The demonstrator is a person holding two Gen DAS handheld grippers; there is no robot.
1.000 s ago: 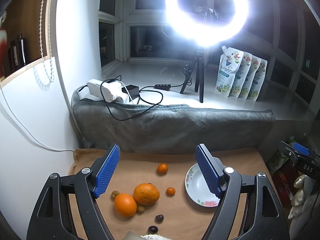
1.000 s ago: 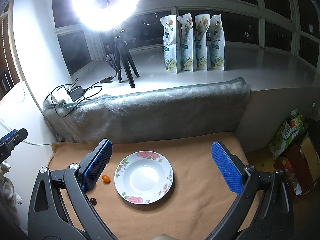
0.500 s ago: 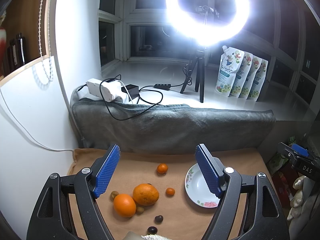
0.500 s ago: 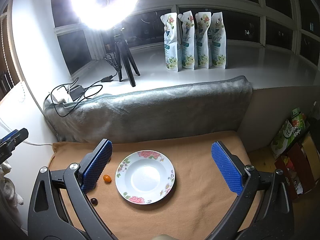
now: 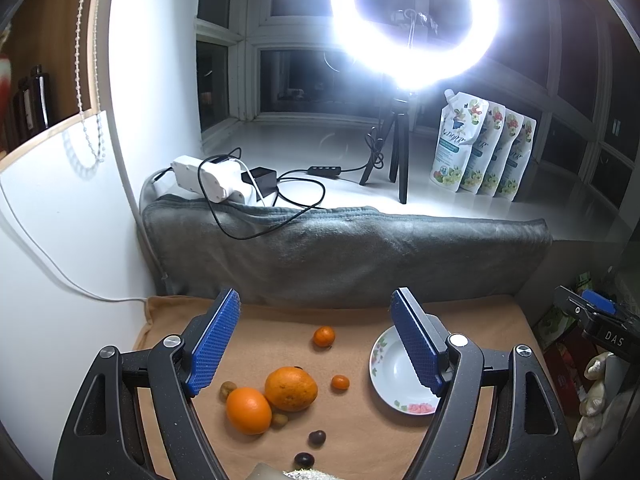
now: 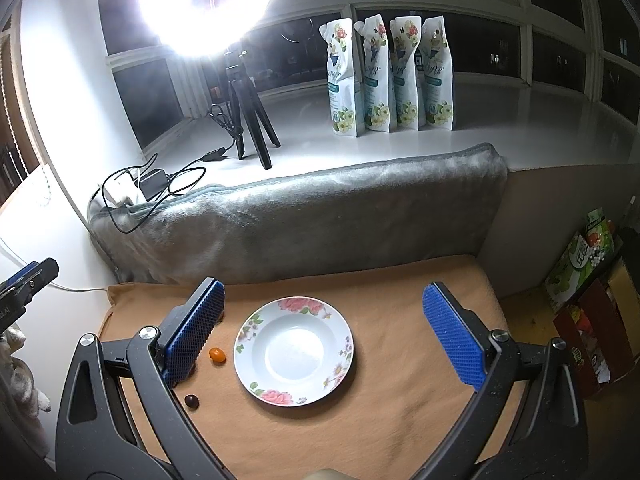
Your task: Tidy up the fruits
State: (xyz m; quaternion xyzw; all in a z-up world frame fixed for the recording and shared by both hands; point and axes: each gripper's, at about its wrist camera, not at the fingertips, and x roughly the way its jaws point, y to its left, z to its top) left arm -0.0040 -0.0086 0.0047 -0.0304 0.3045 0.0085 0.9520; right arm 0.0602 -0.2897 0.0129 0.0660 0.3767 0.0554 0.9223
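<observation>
From the right gripper (image 6: 322,336), spread wide above the tan cloth (image 6: 400,408), the plate (image 6: 294,350) now sits slightly further right and lower in view than a second ago, and the pouches (image 6: 390,76) have slid right. The left gripper's (image 5: 316,344) view of the oranges (image 5: 272,398) has barely shifted.

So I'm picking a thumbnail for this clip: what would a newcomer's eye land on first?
The blazing ring light on its tripod on the white sill behind dominates both views. Next come the two big oranges touching each other on the tan cloth, left of the empty floral plate. Both the left gripper and right gripper hover open above the cloth.
</observation>
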